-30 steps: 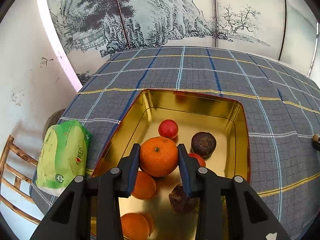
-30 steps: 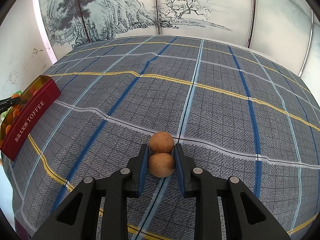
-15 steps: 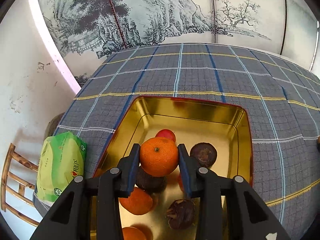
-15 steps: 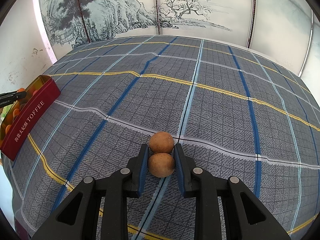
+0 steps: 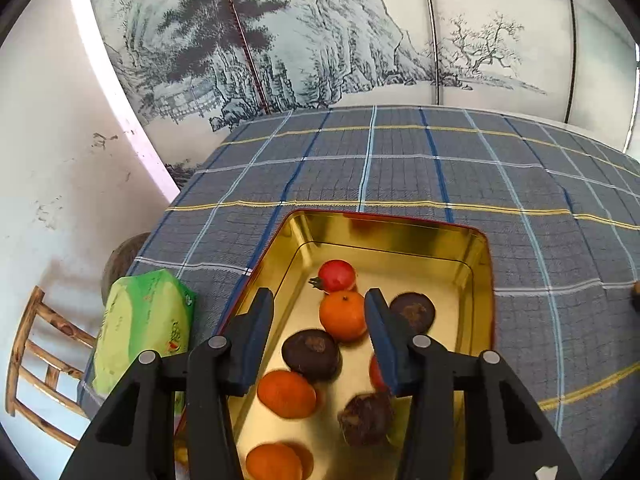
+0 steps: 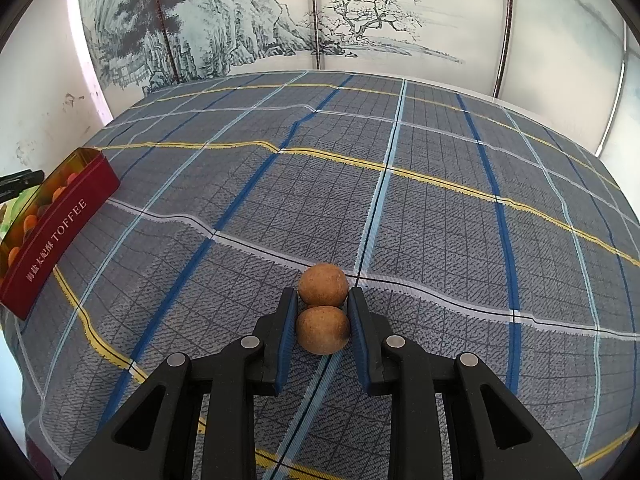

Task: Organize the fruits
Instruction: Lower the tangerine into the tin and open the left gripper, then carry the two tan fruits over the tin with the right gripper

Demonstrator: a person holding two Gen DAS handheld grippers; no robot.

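My left gripper is open above a gold-lined red tin. An orange lies loose in the tin below the fingers, beside a red tomato and dark passion fruits. More oranges lie nearer. My right gripper is shut on a brown round fruit on the tablecloth. A second brown fruit touches it just beyond the fingertips. The tin also shows in the right wrist view at far left.
A plaid blue-grey cloth covers the table. A green packet lies at the table's left edge by the tin. A wooden chair stands beyond that edge. A painted screen backs the table.
My left gripper has opened and the orange it held now lies in the tin. The gripper pulled back and up. The right gripper has not moved.
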